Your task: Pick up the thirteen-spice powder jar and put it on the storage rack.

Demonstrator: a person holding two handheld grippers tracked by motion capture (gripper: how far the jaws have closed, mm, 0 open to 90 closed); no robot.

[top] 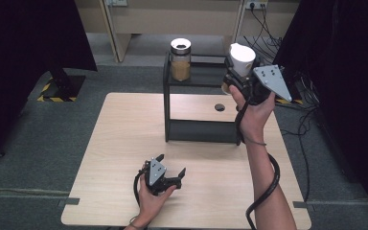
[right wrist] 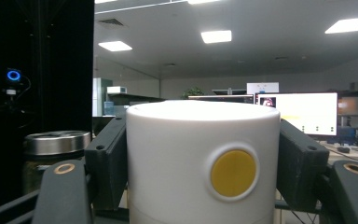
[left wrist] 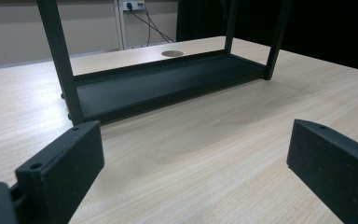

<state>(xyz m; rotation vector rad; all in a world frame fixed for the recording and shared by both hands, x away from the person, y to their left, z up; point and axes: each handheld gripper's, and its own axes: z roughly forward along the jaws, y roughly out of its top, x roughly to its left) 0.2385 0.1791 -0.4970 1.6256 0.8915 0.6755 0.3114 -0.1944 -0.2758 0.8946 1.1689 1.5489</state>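
My right gripper [top: 235, 72] is shut on a white cup [top: 242, 58] with a yellow dot, held up over the right end of the black shelf rack's [top: 199, 76] top level. In the right gripper view the white cup [right wrist: 204, 163] sits squeezed between both black pads [right wrist: 106, 163]. A glass jar [top: 180, 59] of tan contents with a metal lid stands on the rack's top at the left; the jar [right wrist: 51, 154] is left of the cup. My left gripper [top: 172, 167] rests open on the table near the front, its jaws wide apart [left wrist: 193, 163] with bare wood between them.
The light wooden table [top: 124, 143] has a round cable hole [top: 219, 107] behind the rack. The rack's lower tray [left wrist: 158, 84] lies ahead of the left gripper. Black curtains stand at both sides, cables trail on the floor at right.
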